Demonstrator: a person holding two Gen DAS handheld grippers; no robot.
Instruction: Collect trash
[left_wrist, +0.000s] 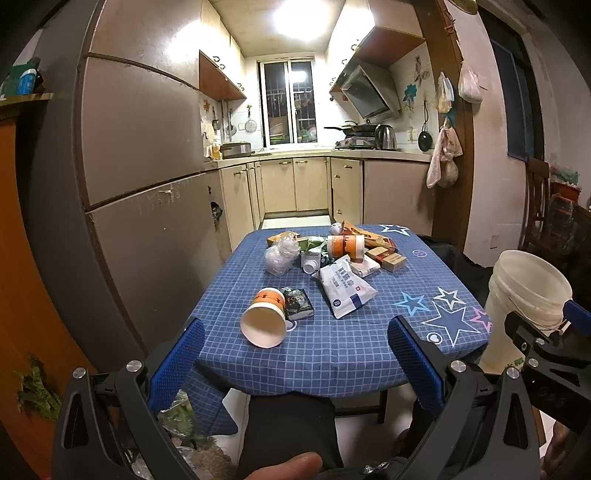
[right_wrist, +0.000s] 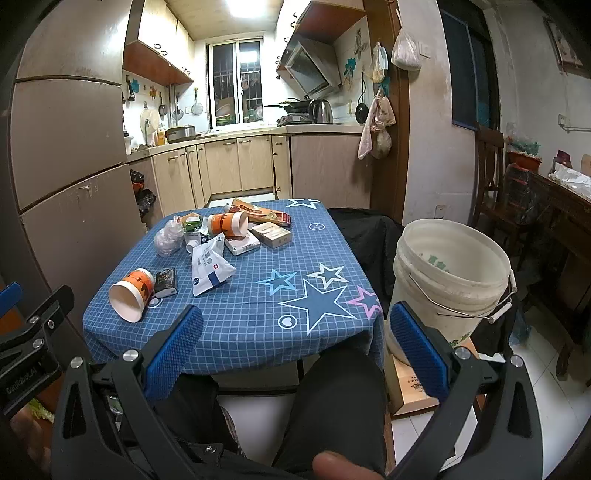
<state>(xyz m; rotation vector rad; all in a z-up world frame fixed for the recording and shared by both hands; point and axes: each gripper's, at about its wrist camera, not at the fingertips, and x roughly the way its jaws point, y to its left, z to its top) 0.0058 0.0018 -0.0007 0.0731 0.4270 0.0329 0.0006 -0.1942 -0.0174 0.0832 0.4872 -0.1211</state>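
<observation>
Trash lies on a table with a blue checked cloth (left_wrist: 351, 343) (right_wrist: 258, 325). Nearest is an orange paper cup (left_wrist: 264, 315) (right_wrist: 131, 293) on its side, with a dark small packet (left_wrist: 298, 302) (right_wrist: 165, 282) beside it. A white pouch (left_wrist: 345, 290) (right_wrist: 208, 267) lies mid-table. Further back sit a second orange cup (left_wrist: 345, 245) (right_wrist: 227, 223), crumpled clear plastic (left_wrist: 280, 254) (right_wrist: 168, 238) and several small boxes (left_wrist: 389, 258) (right_wrist: 271, 234). A white bucket (left_wrist: 524, 299) (right_wrist: 448, 280) stands right of the table. My left gripper (left_wrist: 295, 354) and right gripper (right_wrist: 295, 339) hang open before the table's near edge, holding nothing.
A tall fridge (left_wrist: 140, 177) rises left of the table. Kitchen cabinets (left_wrist: 295, 184) and a stove line the back. A wooden chair (right_wrist: 491, 177) and a dark sideboard (right_wrist: 554, 221) stand at the right. The person's dark-trousered legs (right_wrist: 332, 406) are below. Leafy greens (left_wrist: 37, 391) lie on the floor left.
</observation>
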